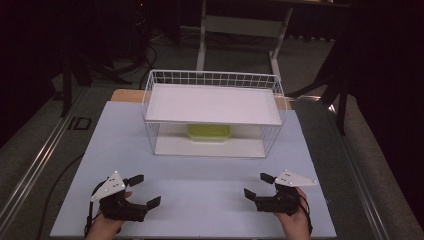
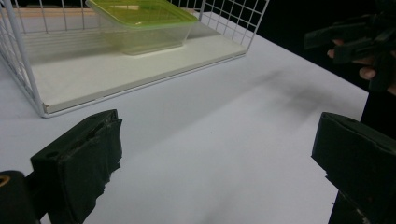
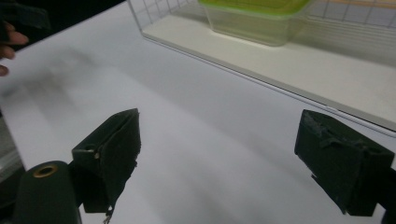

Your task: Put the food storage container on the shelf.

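Note:
A white wire rack (image 1: 212,112) with two shelves stands at the back middle of the table. On its lower shelf (image 2: 112,72) sits a clear plastic box with a green lid (image 1: 208,132), also seen as the box (image 2: 144,23) and the box (image 3: 257,18). My left gripper (image 1: 144,190) rests open near the front left of the table. My right gripper (image 1: 257,185) rests open near the front right. Both hold nothing, and their jaws point inward and toward the rack. The left gripper (image 2: 219,154) and the right gripper (image 3: 224,154) each look across bare table.
The pale blue-grey table top (image 1: 200,180) spreads between the grippers and the rack. The rack's upper shelf (image 1: 212,102) is a bare white board. Beyond the table stand a white desk frame (image 1: 240,30) and dark stands on the floor.

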The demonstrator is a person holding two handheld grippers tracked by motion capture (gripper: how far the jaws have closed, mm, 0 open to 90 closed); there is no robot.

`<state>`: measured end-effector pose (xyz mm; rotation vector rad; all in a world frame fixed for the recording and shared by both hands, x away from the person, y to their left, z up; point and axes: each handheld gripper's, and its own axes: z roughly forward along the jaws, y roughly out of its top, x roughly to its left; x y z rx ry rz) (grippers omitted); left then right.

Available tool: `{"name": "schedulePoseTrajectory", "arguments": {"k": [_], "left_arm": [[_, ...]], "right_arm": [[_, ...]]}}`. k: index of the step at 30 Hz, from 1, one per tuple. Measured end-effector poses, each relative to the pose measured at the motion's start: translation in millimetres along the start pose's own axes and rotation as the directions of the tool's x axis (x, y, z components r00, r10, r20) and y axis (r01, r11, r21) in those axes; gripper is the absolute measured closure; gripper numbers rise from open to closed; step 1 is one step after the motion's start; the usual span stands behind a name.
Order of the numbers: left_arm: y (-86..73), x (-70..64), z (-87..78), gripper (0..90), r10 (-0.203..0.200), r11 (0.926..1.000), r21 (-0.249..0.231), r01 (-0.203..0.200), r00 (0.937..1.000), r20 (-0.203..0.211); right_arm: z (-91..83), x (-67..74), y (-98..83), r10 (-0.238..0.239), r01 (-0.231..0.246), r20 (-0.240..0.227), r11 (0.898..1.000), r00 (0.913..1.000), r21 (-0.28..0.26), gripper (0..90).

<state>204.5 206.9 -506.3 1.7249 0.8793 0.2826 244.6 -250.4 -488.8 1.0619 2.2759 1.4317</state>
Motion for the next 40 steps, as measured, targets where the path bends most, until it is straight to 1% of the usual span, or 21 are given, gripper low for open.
{"name": "schedulePoseTrajectory", "arguments": {"k": [1,3,5,6,7,8,9,10,11,13,16,18,20,21,22,23,27,29,31,33,40], "left_arm": [[-0.5,1.0,1.3,2.5,0.001,1.0,0.006,-0.001,1.0,-0.001],[-0.8,1.4,1.9,2.5,0.001,1.0,0.003,-0.001,1.0,0.001],[-1.5,1.1,2.1,2.5,0.012,0.9999,0.002,-0.012,0.9999,-0.007],[-1.8,1.0,1.9,2.5,0.017,0.9999,0.001,-0.017,0.9998,-0.007],[-2.0,1.1,1.8,2.5,0.016,0.9999,0.0,-0.016,0.9998,-0.007],[-2.4,1.4,1.7,2.5,0.012,0.9999,-0.002,-0.012,0.9999,-0.012],[-2.7,1.9,1.8,2.5,0.01,0.9999,-0.002,-0.01,0.9999,-0.012],[-3.3,2.7,2.4,2.5,0.005,1.0,0.002,-0.005,0.9999,-0.014],[-5.1,3.9,3.8,2.5,0.004,1.0,0.008,-0.004,0.9997,-0.025],[-5.7,4.5,4.5,2.5,0.0,0.9999,0.012,0.0,0.9997,-0.025],[-5.9,4.5,6.0,2.5,0.006,1.0,0.008,-0.005,0.9995,-0.031],[-5.8,3.5,6.4,2.5,0.02,0.9997,0.011,-0.02,0.999,-0.04],[-6.1,2.3,6.7,2.5,0.027,0.9995,0.016,-0.026,0.9981,-0.056],[-6.6,1.5,6.4,2.5,0.029,0.9995,0.013,-0.028,0.9973,-0.068],[-6.7,1.4,6.1,2.5,0.029,0.9995,0.011,-0.029,0.9971,-0.07],[-6.9,1.2,5.6,2.5,0.026,0.9997,0.004,-0.026,0.997,-0.073],[-7.2,1.2,4.2,2.5,0.024,0.9997,-0.004,-0.025,0.9962,-0.083],[-7.0,0.4,3.6,2.5,0.017,0.9998,-0.011,-0.018,0.9965,-0.082],[-6.7,0.0,3.0,2.5,0.022,0.9996,-0.012,-0.023,0.9964,-0.082],[-6.6,-0.3,3.0,2.5,0.019,0.9996,-0.019,-0.02,0.9967,-0.08],[-6.8,0.4,2.8,2.5,0.013,0.9999,-0.008,-0.013,0.9974,-0.071]], "right_arm": [[0.8,-3.2,-1.3,-0.01,0.01,0.011,1.0,0.9999,0.003,14.5],[0.8,-4.3,-1.5,-0.011,0.011,0.013,1.0,0.9998,0.002,14.5],[2.1,-8.4,-3.2,-0.029,0.029,0.023,1.0,0.9993,0.002,14.6],[2.1,-8.4,-3.2,-0.029,0.029,0.023,1.0,0.9993,0.002,14.6],[3.0,-9.8,-4.1,-0.037,0.037,0.022,0.999,0.9991,0.007,14.7],[4.9,-12.5,-6.3,-0.033,0.033,0.02,0.999,0.9992,0.012,15.2],[4.9,-12.5,-6.3,-0.033,0.033,0.02,0.999,0.9992,0.012,15.2],[7.3,-13.6,-7.9,-0.038,0.037,0.019,0.999,0.9991,0.024,15.2],[8.8,-14.1,-8.7,-0.039,0.038,0.019,0.999,0.9991,0.03,15.2],[10.0,-14.9,-9.4,-0.033,0.032,0.014,0.999,0.9994,0.033,15.2],[12.6,-16.4,-10.8,-0.028,0.028,0.007,0.999,0.9996,0.034,15.1],[13.0,-16.4,-10.7,-0.024,0.024,-0.002,0.999,0.9997,0.031,15.1],[12.7,-16.1,-9.1,-0.02,0.02,-0.011,1.0,0.9997,0.023,15.1],[12.4,-15.8,-8.3,-0.028,0.028,-0.008,0.999,0.9996,0.019,15.1],[11.4,-15.6,-7.5,-0.043,0.043,0.0,0.999,0.9991,0.016,15.1],[10.5,-15.5,-7.3,-0.045,0.045,0.002,0.999,0.999,0.013,15.1],[6.5,-18.0,-7.0,-0.036,0.036,0.008,0.999,0.9993,-0.003,15.1],[5.9,-19.0,-7.2,-0.03,0.03,0.009,1.0,0.9995,-0.006,15.1],[5.9,-19.7,-6.5,-0.032,0.032,0.01,0.999,0.9994,-0.003,15.1],[4.2,-20.7,-5.3,-0.03,0.03,0.007,0.999,0.9995,-0.014,15.1],[3.0,-22.8,-5.8,-0.02,0.02,0.015,1.0,0.9997,-0.01,15.1]]}}
